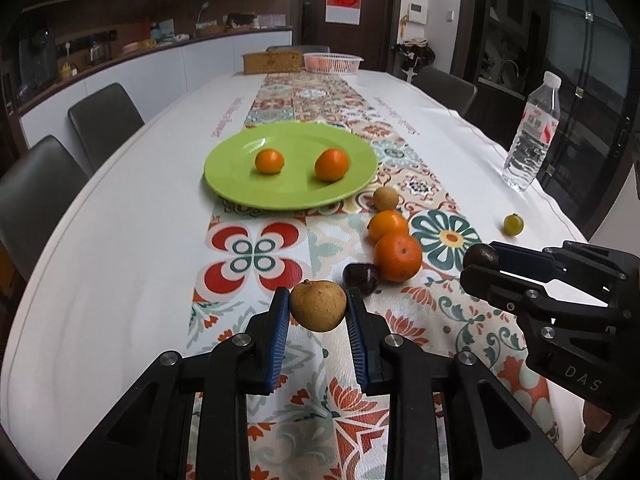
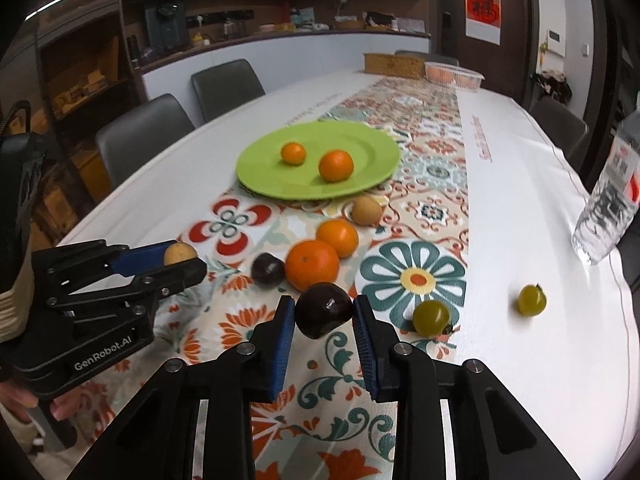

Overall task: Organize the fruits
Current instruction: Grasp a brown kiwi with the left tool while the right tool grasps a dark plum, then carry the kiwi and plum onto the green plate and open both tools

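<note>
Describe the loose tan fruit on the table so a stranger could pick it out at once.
Start at the green plate on the patterned runner. Just off its near rim lies a small tan fruit, at the far end of a short row with two oranges. It is the only dull brown-skinned fruit lying free; the similar one is held in the left gripper.

Left hand-held gripper (image 1: 318,308) clamps a tan round fruit (image 1: 318,306) between its blue pads, raised off the bench (image 1: 120,240). Landmark: green plate (image 1: 291,196), carrying two small oranges (image 1: 270,161). Nearer than the plate, to its right, the right hand-held gripper (image 1: 480,258) grips a dark fruit (image 1: 480,255).
</note>
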`<state>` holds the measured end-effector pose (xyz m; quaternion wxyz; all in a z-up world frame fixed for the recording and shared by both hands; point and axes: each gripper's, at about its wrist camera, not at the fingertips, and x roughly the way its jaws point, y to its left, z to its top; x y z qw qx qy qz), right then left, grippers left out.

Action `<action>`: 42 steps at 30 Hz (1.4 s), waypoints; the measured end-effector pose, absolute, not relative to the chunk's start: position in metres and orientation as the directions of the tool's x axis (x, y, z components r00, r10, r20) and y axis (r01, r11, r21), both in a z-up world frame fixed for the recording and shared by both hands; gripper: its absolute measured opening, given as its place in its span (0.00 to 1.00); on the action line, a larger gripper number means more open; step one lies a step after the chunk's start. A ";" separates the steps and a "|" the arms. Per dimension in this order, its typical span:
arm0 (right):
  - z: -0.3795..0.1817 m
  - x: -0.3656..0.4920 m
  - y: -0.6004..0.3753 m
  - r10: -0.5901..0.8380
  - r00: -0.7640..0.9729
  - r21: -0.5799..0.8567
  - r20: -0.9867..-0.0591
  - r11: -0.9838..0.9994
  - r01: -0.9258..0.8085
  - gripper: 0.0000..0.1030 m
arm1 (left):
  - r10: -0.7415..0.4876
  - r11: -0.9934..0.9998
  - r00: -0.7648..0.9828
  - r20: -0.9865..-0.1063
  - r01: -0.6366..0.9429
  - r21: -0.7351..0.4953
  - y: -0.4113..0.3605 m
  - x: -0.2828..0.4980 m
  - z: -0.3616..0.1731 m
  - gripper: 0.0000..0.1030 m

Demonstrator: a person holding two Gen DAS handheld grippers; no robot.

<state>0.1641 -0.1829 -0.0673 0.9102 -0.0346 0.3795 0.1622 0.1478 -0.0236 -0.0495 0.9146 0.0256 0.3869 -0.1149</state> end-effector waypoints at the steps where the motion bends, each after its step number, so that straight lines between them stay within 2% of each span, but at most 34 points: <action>1: -0.064 0.163 -0.183 0.273 0.664 0.059 -0.697 0.944 -0.326 0.30 | -0.190 0.972 0.679 -0.709 0.230 -0.041 -0.024 0.146 -0.047 0.27; 24: -0.006 0.199 -0.171 0.323 0.749 0.021 -0.579 0.924 -0.382 0.30 | -0.174 0.970 0.794 -0.582 0.240 0.038 -0.019 0.177 0.017 0.27; 42: 0.007 0.282 -0.161 0.328 0.719 0.039 -0.613 0.921 -0.388 0.30 | -0.191 0.963 0.779 -0.597 0.266 0.038 -0.018 0.257 0.031 0.27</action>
